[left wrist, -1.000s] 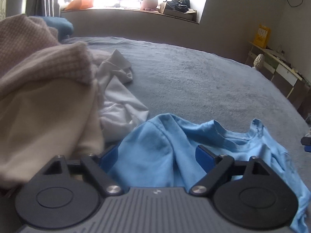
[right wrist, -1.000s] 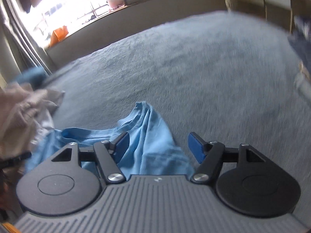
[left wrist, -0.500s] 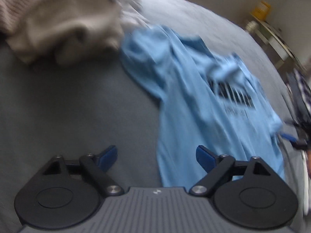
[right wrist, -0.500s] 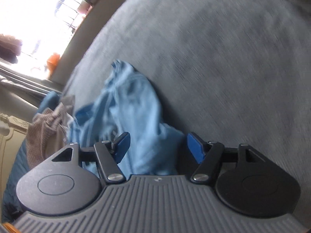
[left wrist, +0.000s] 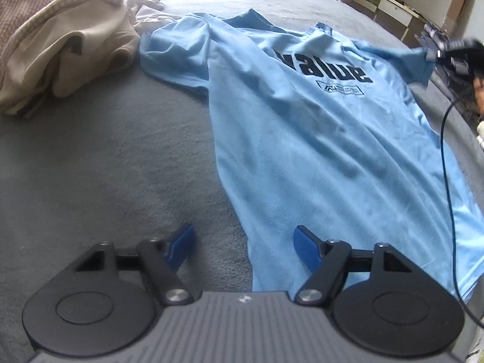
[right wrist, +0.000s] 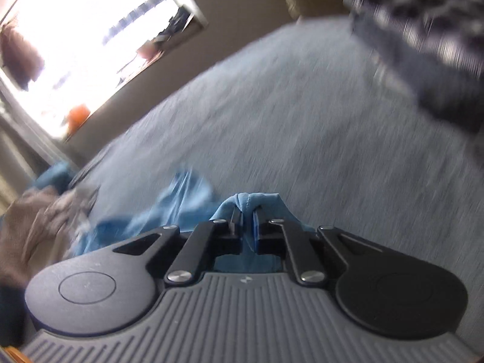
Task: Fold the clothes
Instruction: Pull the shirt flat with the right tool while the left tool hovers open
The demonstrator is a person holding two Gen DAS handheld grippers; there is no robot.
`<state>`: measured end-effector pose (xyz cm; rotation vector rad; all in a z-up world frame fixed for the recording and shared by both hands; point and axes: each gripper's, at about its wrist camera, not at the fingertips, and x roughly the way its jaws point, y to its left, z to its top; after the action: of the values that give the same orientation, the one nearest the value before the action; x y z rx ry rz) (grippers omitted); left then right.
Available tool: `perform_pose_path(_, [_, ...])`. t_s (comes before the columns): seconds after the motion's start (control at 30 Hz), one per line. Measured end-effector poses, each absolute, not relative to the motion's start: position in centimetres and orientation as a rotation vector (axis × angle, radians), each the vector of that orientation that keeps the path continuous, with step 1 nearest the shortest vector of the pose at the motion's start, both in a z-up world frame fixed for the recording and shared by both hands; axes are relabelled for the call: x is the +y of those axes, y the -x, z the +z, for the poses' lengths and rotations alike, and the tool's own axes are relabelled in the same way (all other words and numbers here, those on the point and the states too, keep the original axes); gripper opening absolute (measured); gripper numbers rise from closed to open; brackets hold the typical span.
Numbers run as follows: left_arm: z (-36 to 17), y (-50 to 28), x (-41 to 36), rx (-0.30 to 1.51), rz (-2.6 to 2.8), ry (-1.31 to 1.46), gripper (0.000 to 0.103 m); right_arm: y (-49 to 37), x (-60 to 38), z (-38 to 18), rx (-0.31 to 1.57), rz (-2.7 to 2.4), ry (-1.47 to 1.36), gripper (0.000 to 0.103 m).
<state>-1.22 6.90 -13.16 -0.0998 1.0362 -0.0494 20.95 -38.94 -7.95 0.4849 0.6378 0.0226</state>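
Observation:
A light blue T-shirt (left wrist: 317, 127) with dark "value" lettering lies spread face up on the grey bed. My left gripper (left wrist: 243, 242) is open and empty, hovering over the shirt's lower left hem. My right gripper (right wrist: 248, 214) is shut on a bunched edge of the blue T-shirt (right wrist: 251, 201). In the left wrist view the right gripper (left wrist: 438, 53) shows at the far right, holding the shirt's right sleeve lifted off the bed. The right wrist view is motion-blurred.
A pile of beige and white clothes (left wrist: 60, 39) lies at the bed's far left. A dark patterned garment (right wrist: 423, 30) lies at the far right. A black cable (left wrist: 447, 181) hangs across the shirt's right side. A desk (left wrist: 390, 3) stands beyond the bed.
My right gripper has shut on the shirt's sleeve and pulled it out to the right. The shirt went from a crumpled heap to spread out. My left gripper moved back to the hem.

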Motion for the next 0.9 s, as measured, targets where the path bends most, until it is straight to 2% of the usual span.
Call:
perform_pose_path(0.13, [-13.2,1.1,6.7,1.039,-0.052,0.088,0.074,-25.0,-40.6,-6.8,0.590,-0.105,-0.322,0.004])
perform_pose_path(0.23, [-13.2,1.1,6.6,1.042,-0.045,0.083,0.074,-28.4,-41.7,-6.5,0.584,-0.199,-0.176,0.009])
perform_pose_path(0.27, [-13.2,1.1,6.5,1.044,-0.044,0.078,0.074,-29.0,-41.8,-6.8,0.605,-0.234,-0.140,0.016])
perform_pose_path(0.3, [-13.2,1.1,6.5,1.047,-0.044,0.074,0.074,-29.4,-41.9,-7.4,0.635,-0.271,-0.110,0.030])
perform_pose_path(0.37, [-13.2,1.2,6.5,1.050,-0.043,0.069,0.074,-29.3,-42.2,-8.2,0.658,-0.323,-0.080,0.046])
perform_pose_path(0.4, [-13.2,1.1,6.5,1.052,-0.043,0.068,0.074,-28.6,-42.6,-8.4,0.637,-0.329,-0.093,0.048])
perform_pose_path(0.77, [-13.0,1.6,6.8,1.042,-0.016,0.129,0.078,-15.6,-49.1,-6.3,0.478,-0.151,-0.624,0.053])
perform_pose_path(0.9, [-12.6,2.2,7.2,1.035,-0.008,0.170,0.079,-11.1,-49.9,-4.8,0.449,-0.123,-0.699,0.053])
